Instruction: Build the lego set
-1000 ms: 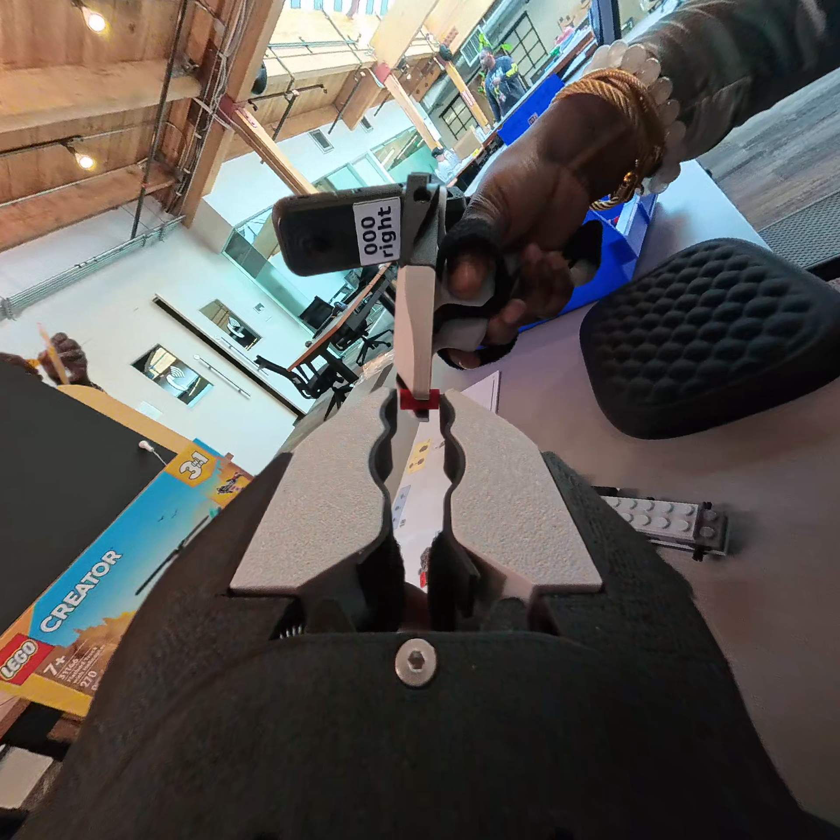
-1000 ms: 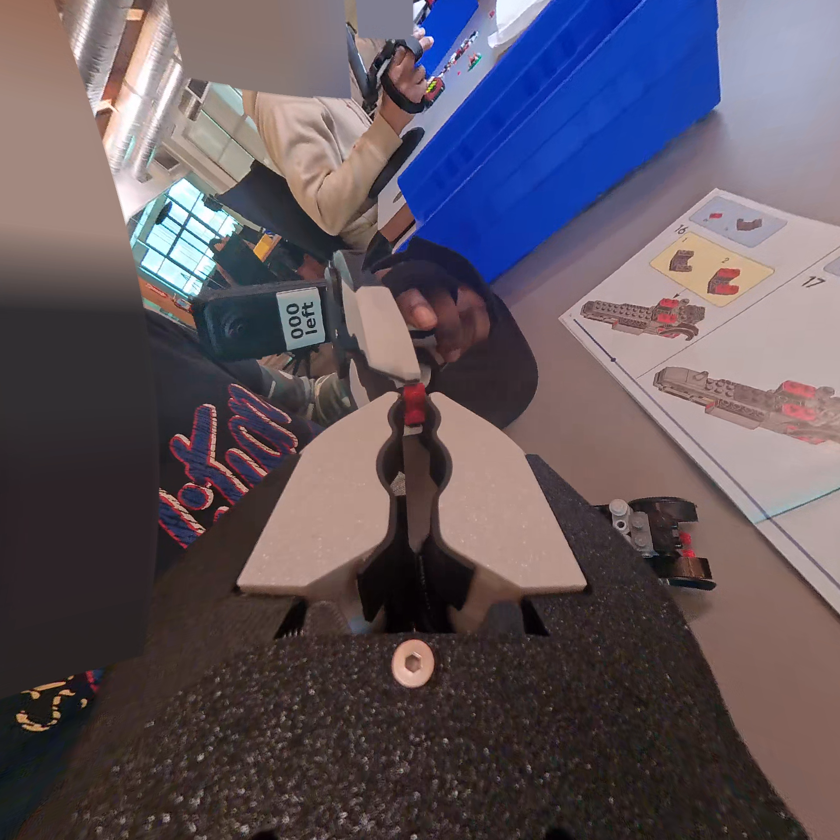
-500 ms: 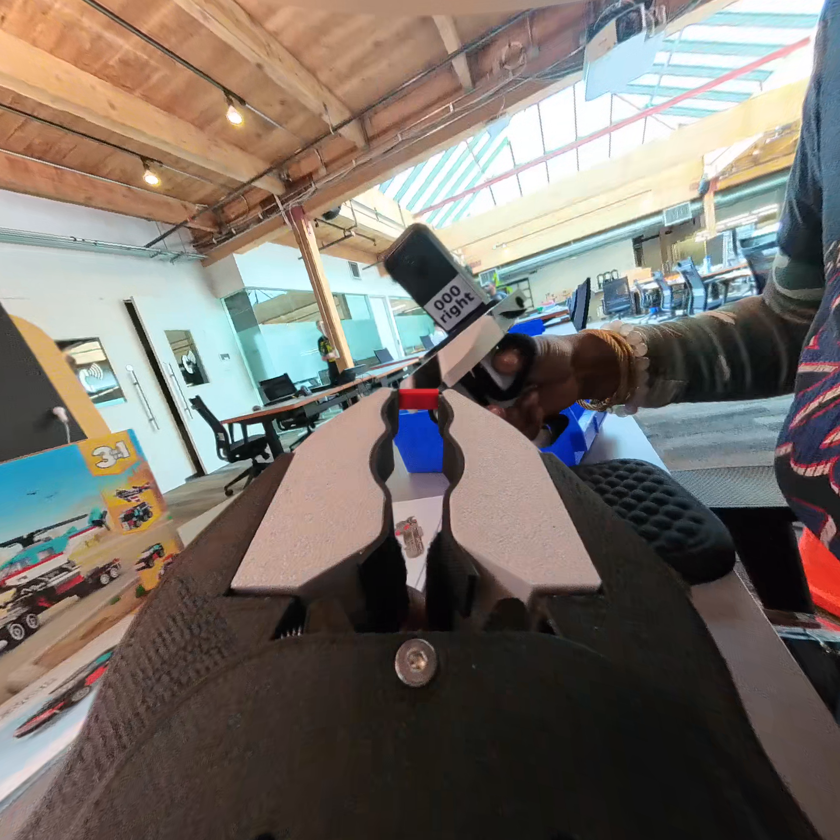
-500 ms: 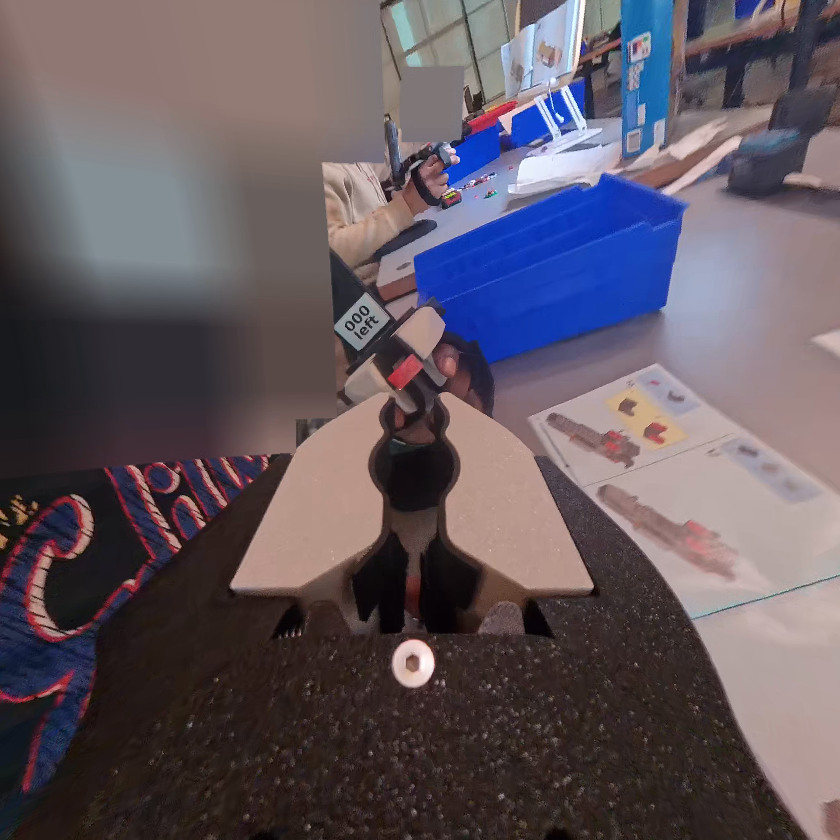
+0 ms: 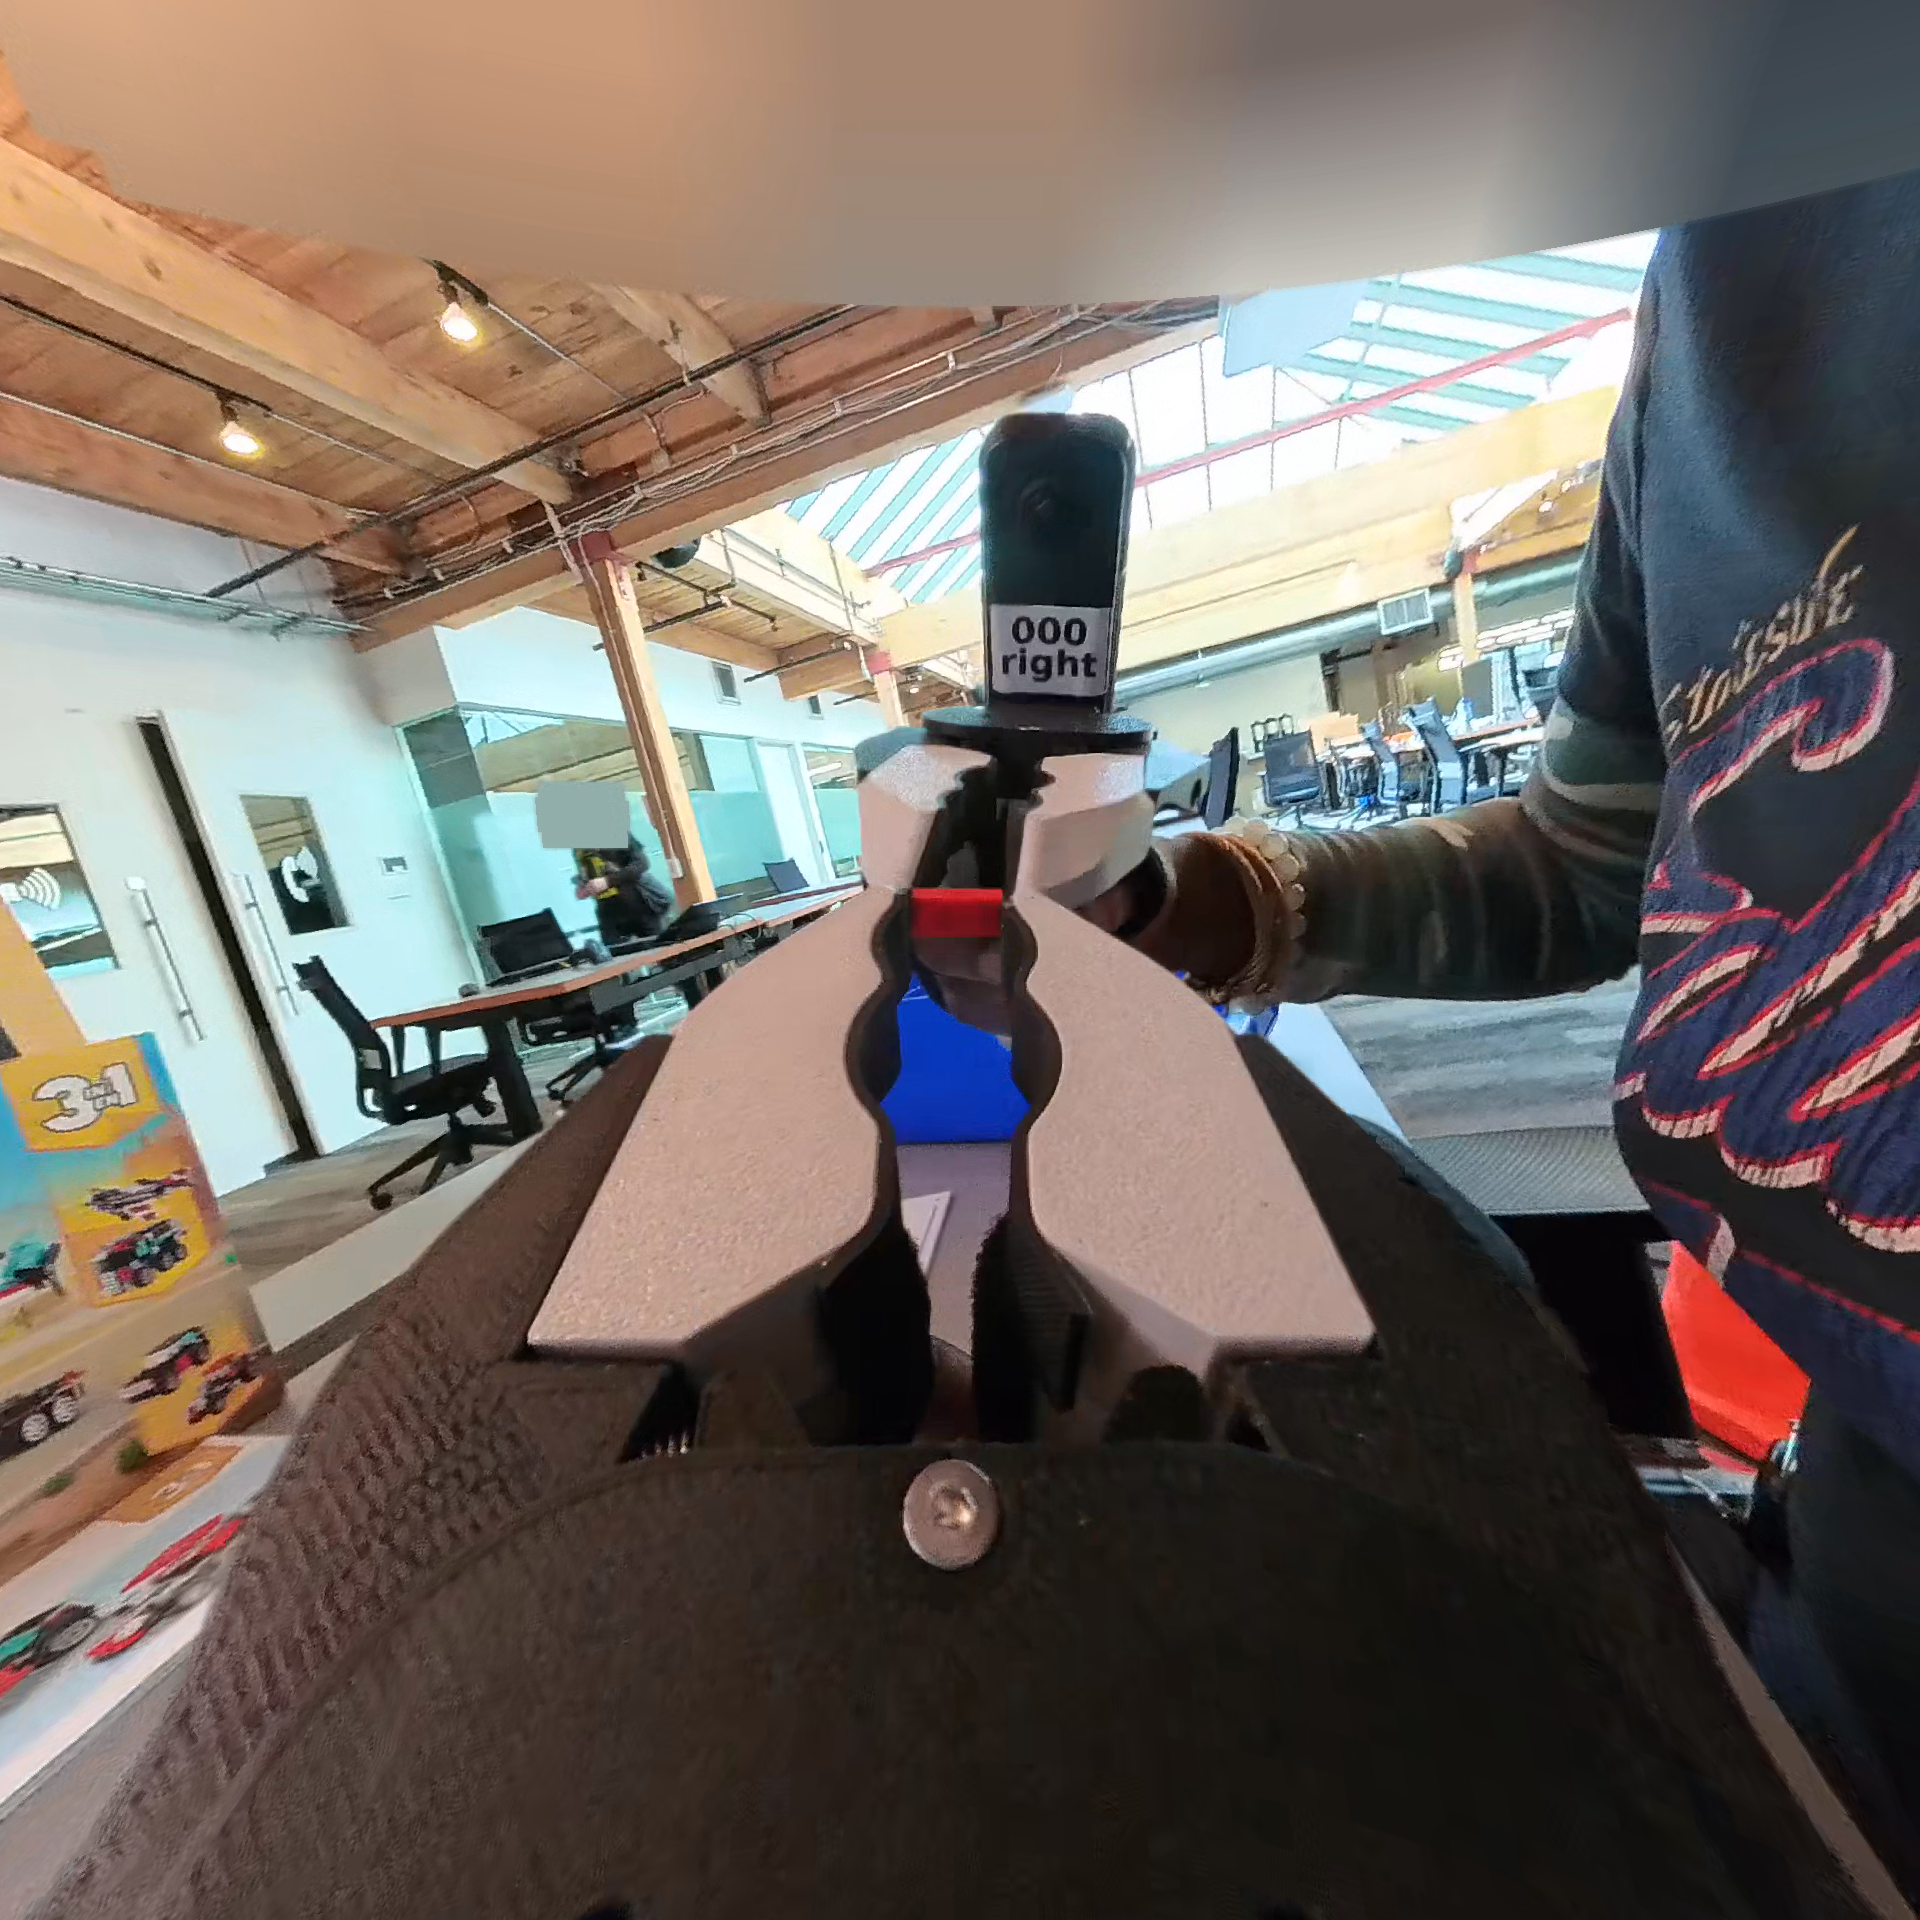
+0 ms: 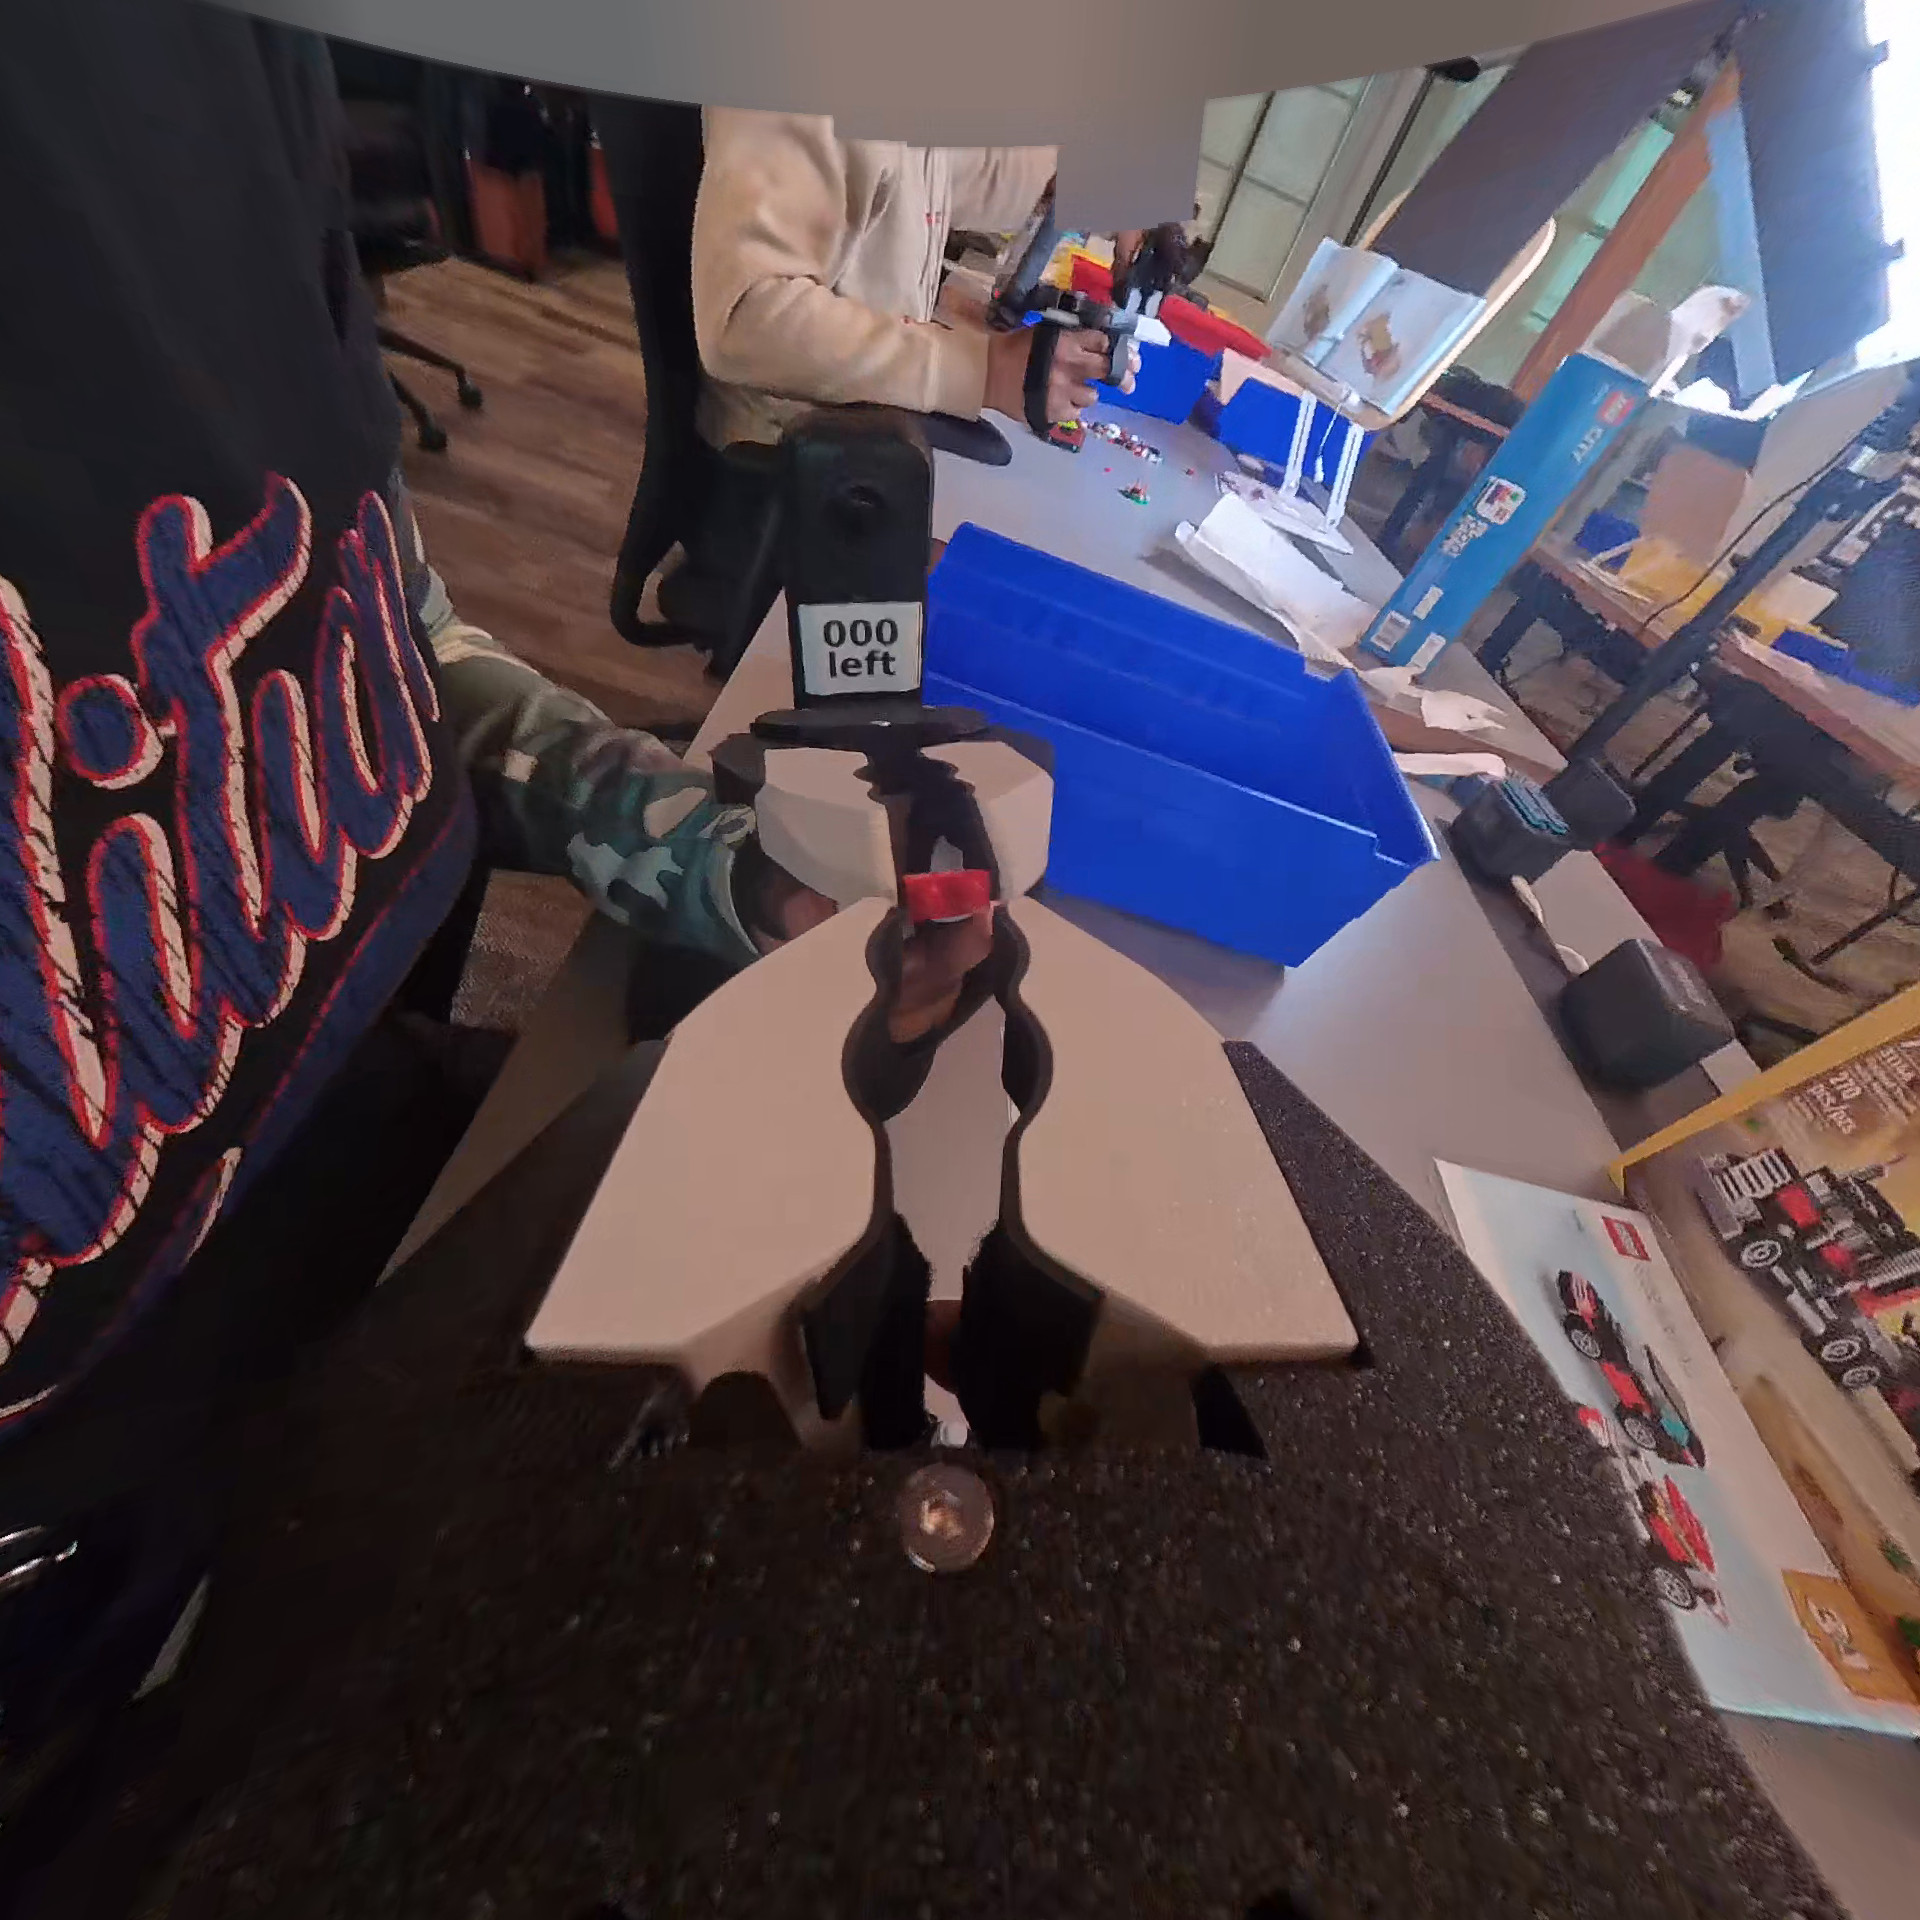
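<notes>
Containers. A blue bin point(image 6: 1195, 748) stands on the grey table point(image 6: 1382, 1049), beyond the two grippers. From the right wrist view only its outer walls and rim show; its contents cannot be seen. In the left wrist view a small blue portion of the bin point(image 5: 951, 1075) appears through the gap between the fingers. A printed set box point(image 5: 99, 1247) stands upright at the left edge of the left wrist view. In the right wrist view another stretch of box point(image 6: 1829, 1226) lies at the right edge, with an instruction booklet point(image 6: 1621, 1455) flat on the table just beside it.

Fingers. The two grippers face each other tip to tip, raised above the table. The left gripper point(image 5: 956, 914) has its fingers drawn in to a narrow gap and clamped on a small red brick point(image 5: 957, 915), which sits crosswise between the fingertips. In the right wrist view the same red brick point(image 6: 945, 896) sits at the tips of the right gripper point(image 6: 940, 914), whose fingers are also close together. Whether the right fingers press on the brick or merely stand against it cannot be told. The opposite gripper appears beyond the brick in each view, held by a hand point(image 5: 1132, 904) with a bracelet at the wrist.
</notes>
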`<state>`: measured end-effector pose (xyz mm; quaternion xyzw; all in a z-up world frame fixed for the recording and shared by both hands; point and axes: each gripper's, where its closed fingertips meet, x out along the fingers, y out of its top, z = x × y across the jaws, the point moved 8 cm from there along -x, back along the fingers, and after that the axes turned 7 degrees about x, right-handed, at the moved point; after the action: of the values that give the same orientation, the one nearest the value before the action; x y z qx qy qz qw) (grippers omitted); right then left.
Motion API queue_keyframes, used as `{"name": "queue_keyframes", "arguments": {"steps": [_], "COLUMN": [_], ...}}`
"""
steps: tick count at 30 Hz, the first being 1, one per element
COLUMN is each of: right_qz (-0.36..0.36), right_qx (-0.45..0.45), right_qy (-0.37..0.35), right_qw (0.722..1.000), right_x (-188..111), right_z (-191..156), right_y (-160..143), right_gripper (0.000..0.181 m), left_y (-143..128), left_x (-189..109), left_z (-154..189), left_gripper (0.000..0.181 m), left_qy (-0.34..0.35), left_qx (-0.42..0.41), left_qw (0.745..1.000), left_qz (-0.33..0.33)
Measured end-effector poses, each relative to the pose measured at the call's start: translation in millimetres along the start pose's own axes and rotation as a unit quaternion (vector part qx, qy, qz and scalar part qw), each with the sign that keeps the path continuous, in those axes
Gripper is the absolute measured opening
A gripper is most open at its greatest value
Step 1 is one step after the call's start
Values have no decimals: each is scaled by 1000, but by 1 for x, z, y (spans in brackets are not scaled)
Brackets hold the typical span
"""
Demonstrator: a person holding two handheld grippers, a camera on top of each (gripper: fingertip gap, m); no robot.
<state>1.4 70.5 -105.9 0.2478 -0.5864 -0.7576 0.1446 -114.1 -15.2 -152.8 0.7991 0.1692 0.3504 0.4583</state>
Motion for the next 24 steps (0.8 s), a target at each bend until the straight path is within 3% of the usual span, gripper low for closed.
{"name": "queue_keyframes", "arguments": {"steps": [24], "right_qz": [13], "right_qx": [11], "right_qy": [43], "right_qw": [999], "right_x": [2], "right_z": [0], "right_y": [-4], "right_gripper": [12], "left_y": [-3], "left_x": [2], "left_z": [0], "left_gripper": [16], "left_qy": [-50], "left_qx": [-76], "left_qw": [996], "left_qz": [14]}}
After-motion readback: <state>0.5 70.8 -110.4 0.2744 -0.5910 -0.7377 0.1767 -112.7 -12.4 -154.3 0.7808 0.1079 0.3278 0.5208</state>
